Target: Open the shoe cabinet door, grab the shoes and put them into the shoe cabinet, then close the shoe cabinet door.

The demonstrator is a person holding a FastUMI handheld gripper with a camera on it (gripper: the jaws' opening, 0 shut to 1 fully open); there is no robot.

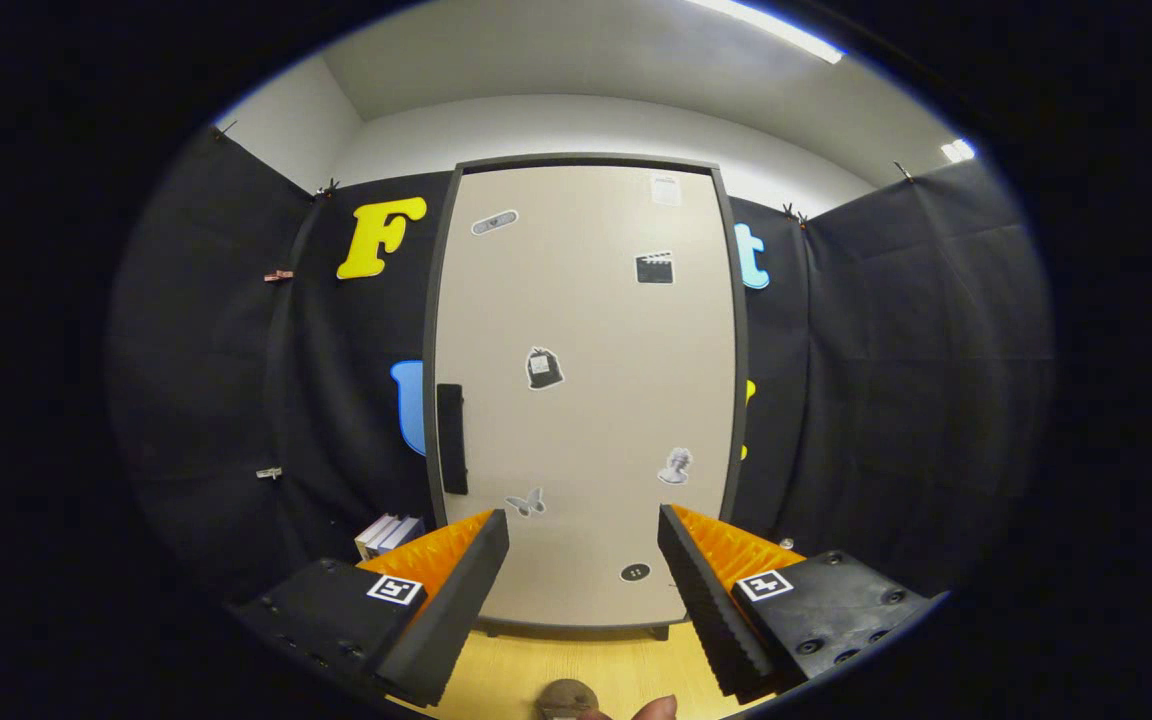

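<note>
The shoe cabinet stands beyond the hand-held gripper, whose fingers are spread apart with nothing between them; each finger's rear body is cut off by the view's edge. The closed door hides whatever is inside. Its stickers are too small to make out. Left of the left finger, a few books are partly hidden behind it. Below the fingers, a fingertip and a round greyish object are cut off by the edge; what the object is cannot be told. The cabinet's feet are mostly hidden.
</note>
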